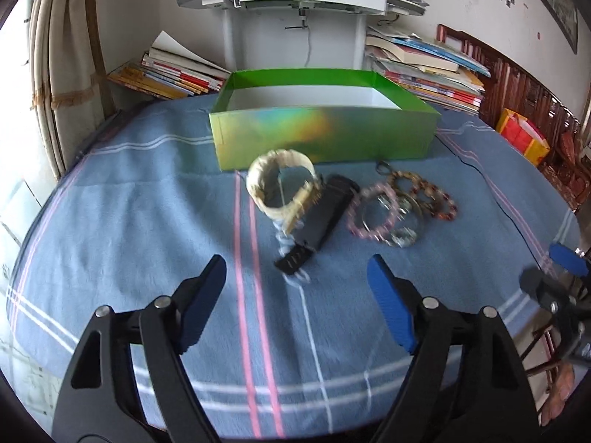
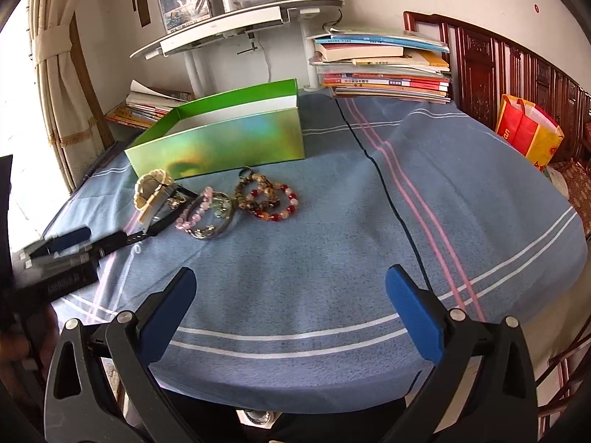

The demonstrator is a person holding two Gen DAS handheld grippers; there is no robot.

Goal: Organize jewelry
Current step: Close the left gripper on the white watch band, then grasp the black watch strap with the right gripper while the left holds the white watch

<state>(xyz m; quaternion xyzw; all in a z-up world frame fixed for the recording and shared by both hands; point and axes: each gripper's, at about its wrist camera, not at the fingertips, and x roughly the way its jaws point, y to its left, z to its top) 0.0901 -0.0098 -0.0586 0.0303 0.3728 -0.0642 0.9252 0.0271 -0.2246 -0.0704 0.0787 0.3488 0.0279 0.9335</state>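
A blue striped cloth (image 1: 147, 203) covers the table, and an open green box (image 1: 325, 136) stands at its far side. In front of the box lies a cluster of jewelry: a cream bracelet (image 1: 280, 184), a black strap (image 1: 325, 217), a pink bead bracelet (image 1: 373, 214) and brown and red bead bracelets (image 1: 424, 195). My left gripper (image 1: 297, 262) hangs open just short of the black strap's near end, with nothing between its pads. My right gripper (image 2: 291, 271) is open over bare cloth (image 2: 369, 221), well short of the red bead bracelet (image 2: 273, 203) and the green box (image 2: 221, 144).
Book stacks (image 1: 424, 70) (image 1: 173, 74) flank a white shelf stand (image 1: 295, 0) behind the box. A thin black cable (image 2: 388, 192) runs across the cloth on the right. A curtain (image 1: 62, 74) hangs at the left, and a red and yellow bag (image 2: 524, 133) stands by dark wooden furniture at the right.
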